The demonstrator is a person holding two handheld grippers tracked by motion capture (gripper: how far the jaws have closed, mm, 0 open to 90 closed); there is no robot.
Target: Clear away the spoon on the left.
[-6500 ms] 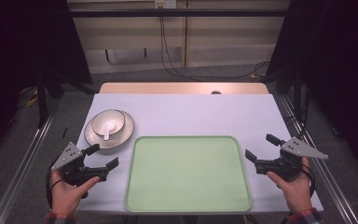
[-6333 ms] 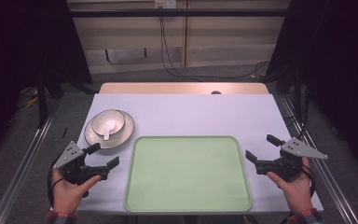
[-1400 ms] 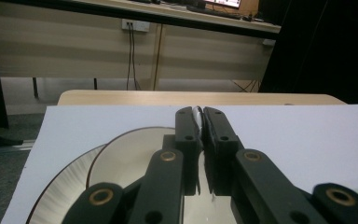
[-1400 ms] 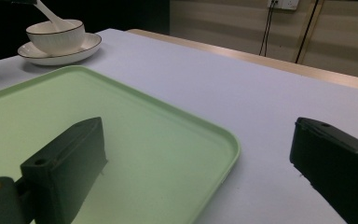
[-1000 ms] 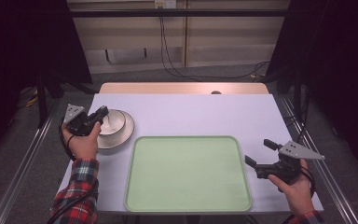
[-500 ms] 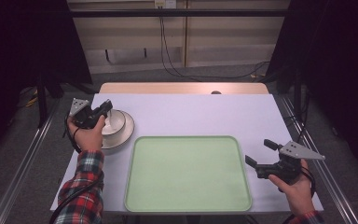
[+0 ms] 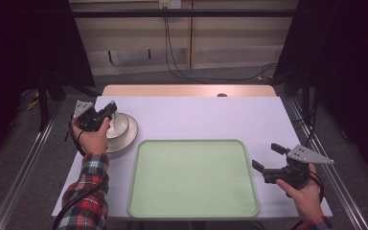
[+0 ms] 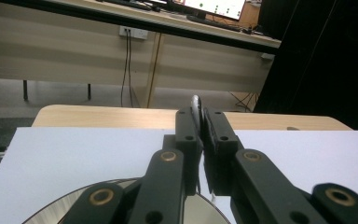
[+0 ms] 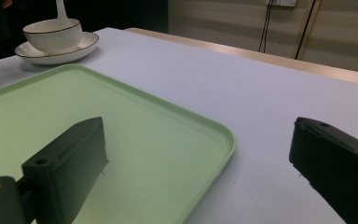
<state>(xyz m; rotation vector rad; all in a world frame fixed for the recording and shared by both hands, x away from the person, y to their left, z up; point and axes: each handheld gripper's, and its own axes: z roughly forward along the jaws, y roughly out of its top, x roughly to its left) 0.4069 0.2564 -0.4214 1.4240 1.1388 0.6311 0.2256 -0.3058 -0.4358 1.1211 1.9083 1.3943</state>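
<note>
2 grippers on the white counter [image 7: 196, 115] in the high view. Left gripper [image 7: 106, 111] sits over the white ribbed bowl [image 7: 119, 123] on its dark-rimmed saucer [image 7: 129, 136] at the counter's left, jaws clenched on the white spoon handle standing out of the bowl. Right gripper [image 7: 264, 160] rests near the right edge, jaws spread, nothing between them. Pale green rectangular tray [image 7: 194, 179] lies bare between the 2 hands, just beside the saucer.

Left gripper view: both black jaws pinched together on the thin spoon handle [image 8: 196, 108], its tip poking up past the pads; saucer rim [image 8: 60, 210] below.

Right gripper view: jaws wide apart over the tray's near corner [image 9: 228, 140]; bowl [image 9: 52, 35] with spoon [image 9: 61, 10] far off.

Step, as judged: spoon grasped, lift not yet done. Next move probably calls for a straight pull up to clear the bowl rim without tipping it, then a carry right to the tray.

Room: tray fully open, plenty of bare counter behind it; saucer sits close to the left counter edge, so avoid dragging it outward.
</note>
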